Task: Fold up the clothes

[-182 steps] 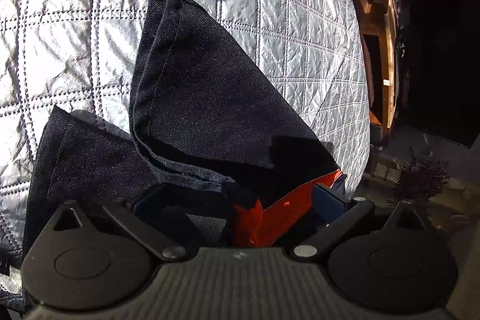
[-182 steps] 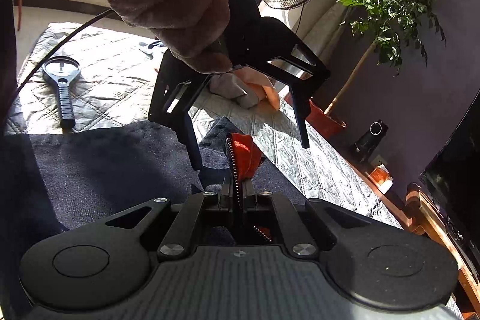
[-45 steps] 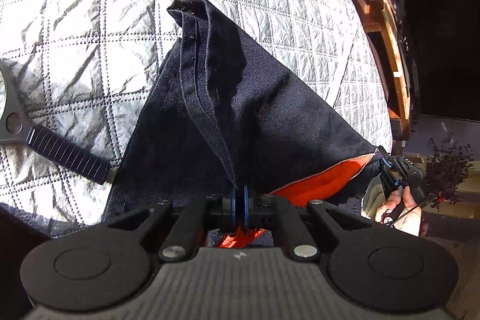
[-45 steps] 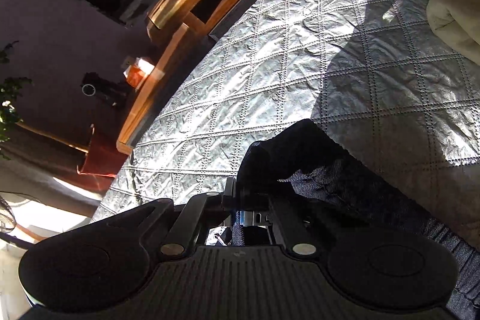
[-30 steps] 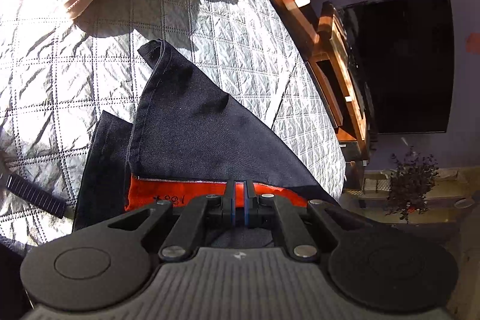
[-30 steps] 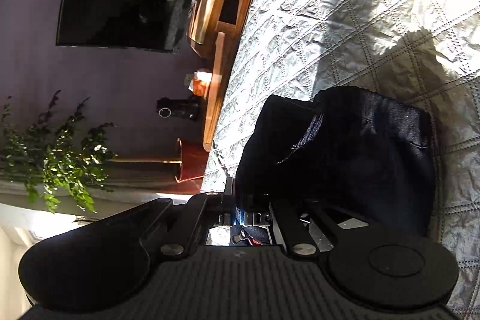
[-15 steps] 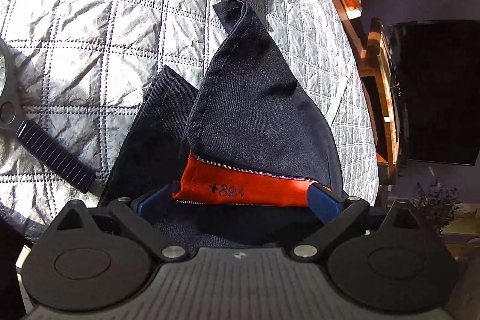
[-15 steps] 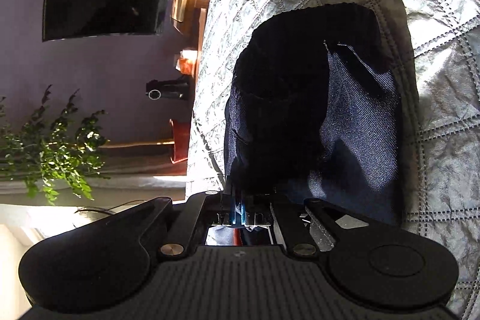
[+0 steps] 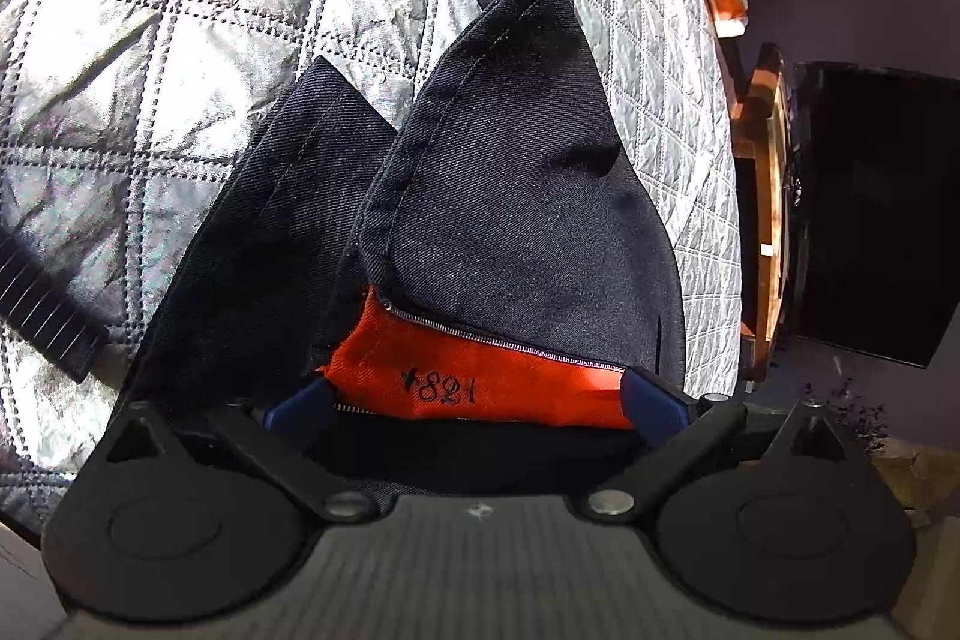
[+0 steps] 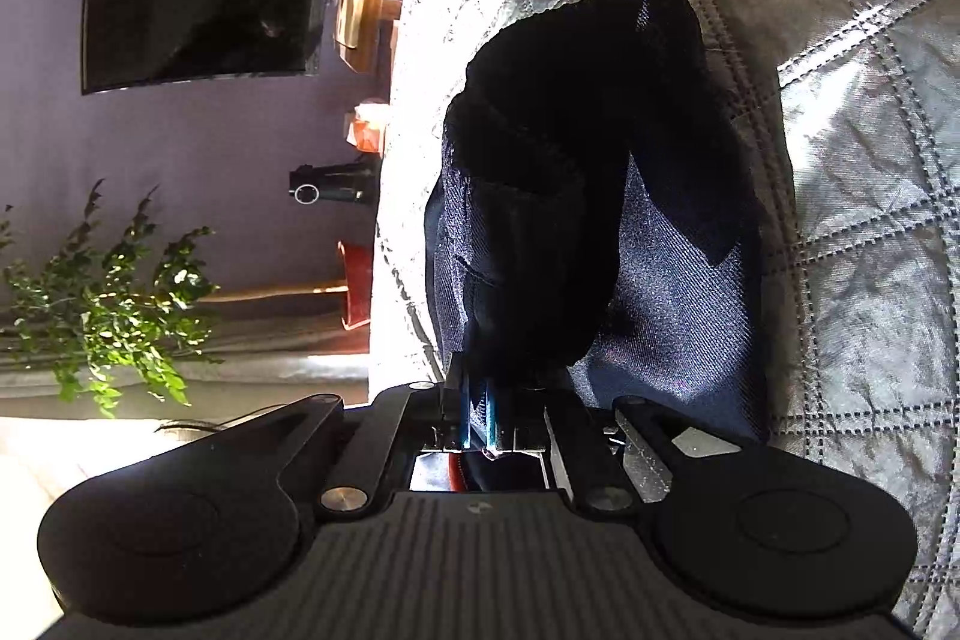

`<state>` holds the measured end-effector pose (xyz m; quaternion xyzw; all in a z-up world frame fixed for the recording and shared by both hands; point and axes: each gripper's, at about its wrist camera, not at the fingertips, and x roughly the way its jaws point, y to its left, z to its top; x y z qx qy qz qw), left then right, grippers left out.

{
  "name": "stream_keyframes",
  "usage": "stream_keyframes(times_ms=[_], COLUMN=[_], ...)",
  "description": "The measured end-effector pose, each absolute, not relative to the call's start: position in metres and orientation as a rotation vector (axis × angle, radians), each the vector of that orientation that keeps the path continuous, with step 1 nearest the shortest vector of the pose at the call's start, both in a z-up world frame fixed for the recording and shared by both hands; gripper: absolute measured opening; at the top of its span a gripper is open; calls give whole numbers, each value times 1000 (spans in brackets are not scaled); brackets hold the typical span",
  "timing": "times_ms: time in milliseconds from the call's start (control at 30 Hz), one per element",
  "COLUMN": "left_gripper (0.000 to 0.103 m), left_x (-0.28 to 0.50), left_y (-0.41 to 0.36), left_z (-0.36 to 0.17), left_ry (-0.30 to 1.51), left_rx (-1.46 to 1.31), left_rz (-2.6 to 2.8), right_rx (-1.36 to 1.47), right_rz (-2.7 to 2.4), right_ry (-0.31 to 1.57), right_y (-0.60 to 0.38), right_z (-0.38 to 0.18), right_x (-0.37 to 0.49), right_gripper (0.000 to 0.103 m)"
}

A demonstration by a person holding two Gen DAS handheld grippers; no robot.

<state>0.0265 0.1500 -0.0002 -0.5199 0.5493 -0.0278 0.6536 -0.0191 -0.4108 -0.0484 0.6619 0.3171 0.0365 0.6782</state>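
Note:
A dark navy garment (image 9: pixel 516 196) with an orange lining (image 9: pixel 468 364) and a zip lies folded on the grey quilted cover (image 9: pixel 150 40). My left gripper (image 9: pixel 474 394) sits low over its near edge. Its jaws are opening wide, and the blue pads (image 9: pixel 651 394) flank the orange strip without pressing on it. In the right wrist view the same garment (image 10: pixel 600 160) bulges up in a dark fold. My right gripper (image 10: pixel 478 418) is shut on a bunch of that cloth, its pads nearly together.
A black ribbed handle (image 9: pixel 42 316) lies on the quilt at the left. Past the bed's edge stand a wooden stand (image 9: pixel 765 220) and a dark TV (image 9: pixel 876 208). A potted plant (image 10: pixel 114 298) and an orange pot (image 10: pixel 357 283) stand by the purple wall.
My left gripper went from shut on the garment to wide open and sank toward the quilt. The right gripper came down, still pinching cloth, and the fold settled lower.

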Motion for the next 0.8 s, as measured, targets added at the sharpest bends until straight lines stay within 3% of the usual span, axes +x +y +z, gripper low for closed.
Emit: stream_keyframes(times_ms=[467, 800], left_gripper=[96, 102], left_x=[23, 41], left_y=[156, 155], left_z=[5, -3], left_ry=[1258, 1226], left_rx=[-1107, -1155], left_rz=[8, -16], right_rx=[1467, 1470], right_rz=[89, 81], right_ry=[719, 738], right_y=[-414, -416], right_z=[-48, -58], right_x=[-13, -21], right_gripper=[10, 10])
